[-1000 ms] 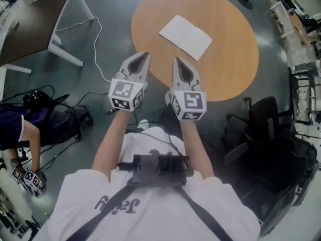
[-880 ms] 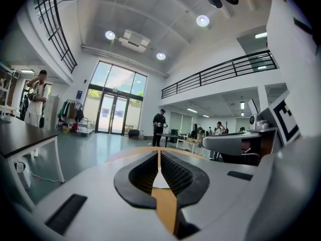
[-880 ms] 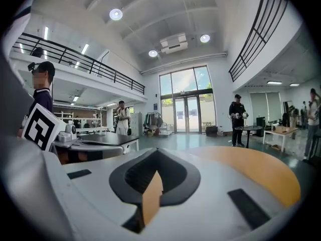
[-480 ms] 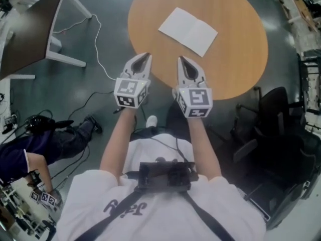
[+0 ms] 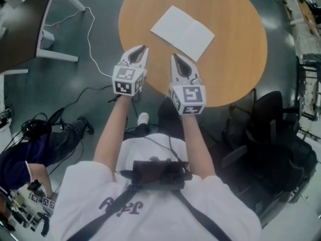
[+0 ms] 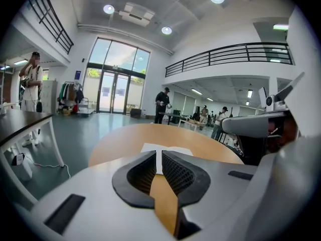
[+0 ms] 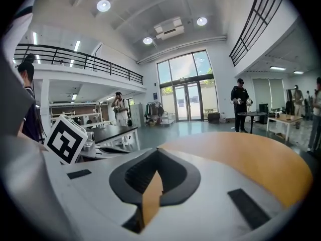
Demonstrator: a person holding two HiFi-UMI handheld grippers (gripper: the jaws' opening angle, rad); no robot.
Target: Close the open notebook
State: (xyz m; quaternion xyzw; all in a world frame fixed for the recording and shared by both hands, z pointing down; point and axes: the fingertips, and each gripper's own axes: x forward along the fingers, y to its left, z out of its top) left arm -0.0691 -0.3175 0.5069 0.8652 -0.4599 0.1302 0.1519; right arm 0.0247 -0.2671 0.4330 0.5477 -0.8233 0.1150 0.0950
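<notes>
Wood-top round table (image 5: 235, 49) in front of me, head view looking steeply down. Open notebook (image 5: 182, 32) lies flat on it, white pages up, set at a slant, toward the far-middle of the top. Not closed yet.

Left gripper (image 5: 143, 48) sits over the table's near-left edge and points at the notebook. Its own view shows the left gripper (image 6: 159, 152) clenched to a thin slit, nothing pinched. White of the notebook (image 6: 178, 150) shows just past the tips, with the table (image 6: 120, 139) under it. I see no contact.

Right gripper (image 5: 175, 57) is beside it, over the near part of the table, close to the notebook's near-left edge but apart from it. In its own view the right gripper (image 7: 157, 152) is clamped tip to tip and empty, with bare table (image 7: 251, 159) ahead; no notebook shows in that view.

Off the table: dark desk (image 5: 20, 29) upper left, cable (image 5: 90, 31) trailing on the floor, black chair (image 5: 273, 134) at right, another person (image 5: 30, 154) low at left.
</notes>
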